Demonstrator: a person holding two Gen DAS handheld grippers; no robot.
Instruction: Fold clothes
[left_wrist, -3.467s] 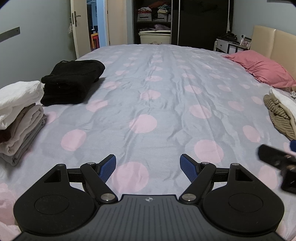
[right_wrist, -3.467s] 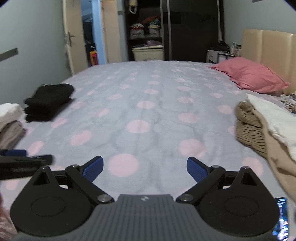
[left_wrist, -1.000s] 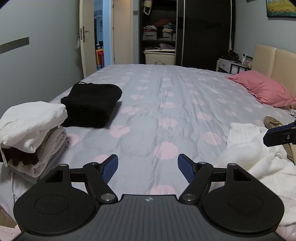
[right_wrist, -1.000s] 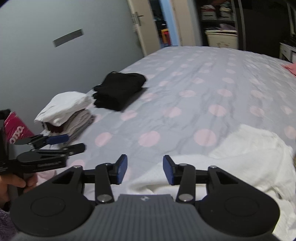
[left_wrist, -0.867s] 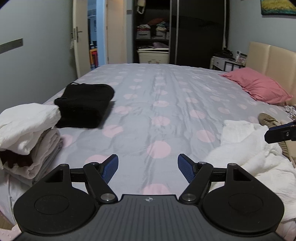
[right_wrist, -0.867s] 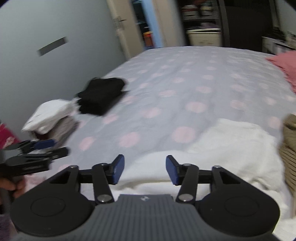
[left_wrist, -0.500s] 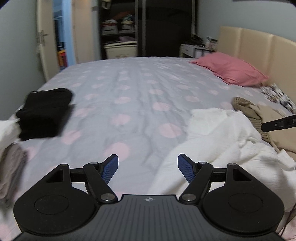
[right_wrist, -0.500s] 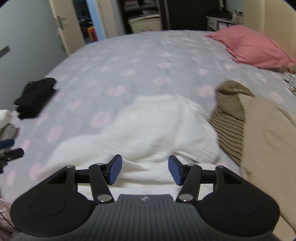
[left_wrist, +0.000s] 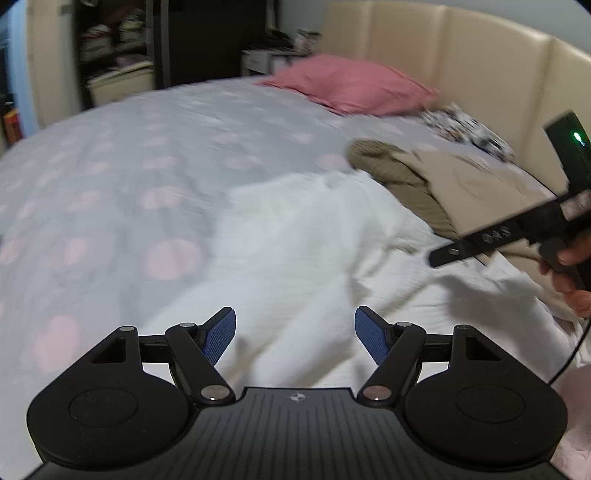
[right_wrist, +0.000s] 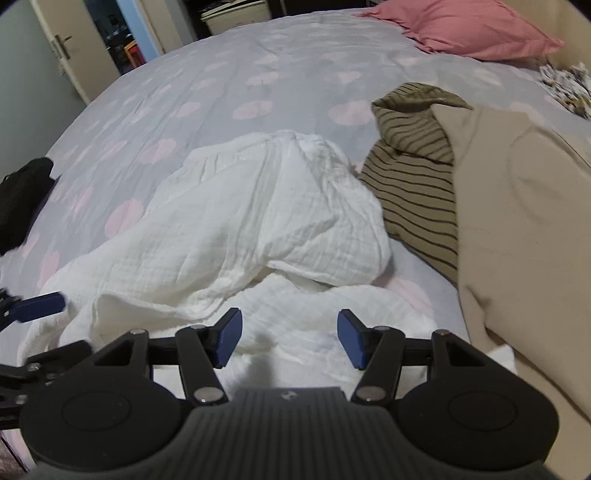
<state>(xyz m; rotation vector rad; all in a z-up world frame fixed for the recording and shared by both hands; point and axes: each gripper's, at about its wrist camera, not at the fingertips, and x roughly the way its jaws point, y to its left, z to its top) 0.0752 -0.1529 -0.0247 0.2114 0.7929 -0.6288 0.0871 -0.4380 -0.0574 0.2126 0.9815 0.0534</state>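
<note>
Motion blur smears the bed (left_wrist: 110, 177) in the left view, and the beige garment (right_wrist: 524, 229) half hides the striped top (right_wrist: 410, 177), while both the left gripper (left_wrist: 294, 338) and the right gripper (right_wrist: 289, 338) hold their jaws spread above the crumpled white muslin garment (right_wrist: 258, 214), the right's having just been opening with nothing between them.

Grey bedsheet (right_wrist: 258, 48) w/ pink dots covers the bed. Pink pillow (right_wrist: 476, 29) lies at far right, next to beige padded headboard (left_wrist: 461, 62). Dark wardrobe (left_wrist: 207, 40) and door (right_wrist: 66, 44) stand beyond.
</note>
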